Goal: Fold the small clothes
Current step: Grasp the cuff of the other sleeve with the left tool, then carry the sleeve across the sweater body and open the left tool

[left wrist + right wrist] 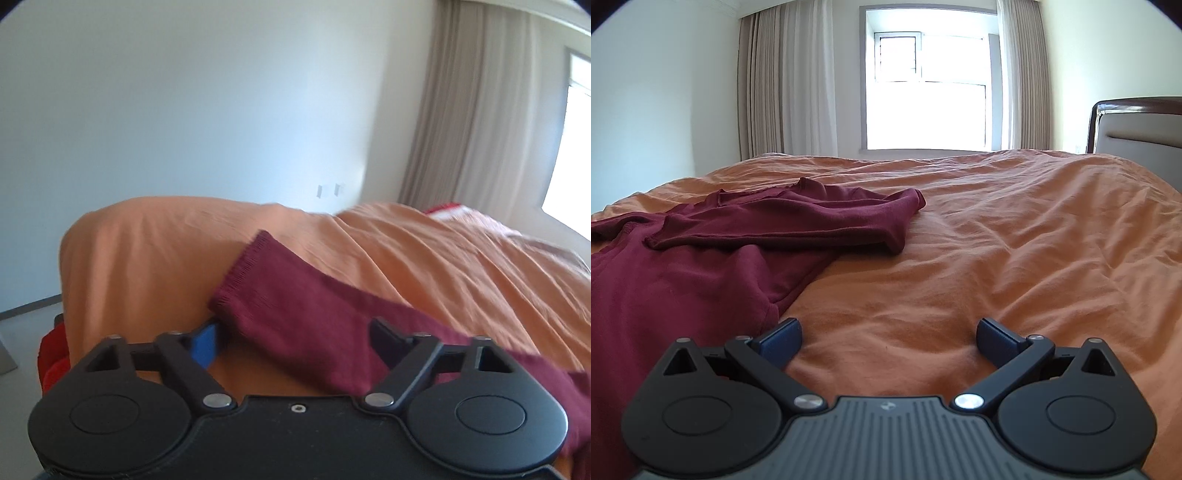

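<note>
A dark red long-sleeved shirt point(701, 258) lies on the orange bedspread point(1015, 240), one sleeve folded across its body. In the left wrist view a sleeve with a ribbed cuff point(295, 306) stretches between the wide-open fingers of my left gripper point(295, 339); the jaws stand apart and do not pinch it. My right gripper point(888, 343) is open and empty, low over bare bedspread just right of the shirt's hem.
The bed's edge and corner point(85, 258) drop to the floor at the left. Red cloth point(53, 365) lies below that corner. A headboard point(1137, 125) stands at the far right, a window point(927, 81) and curtains behind the bed.
</note>
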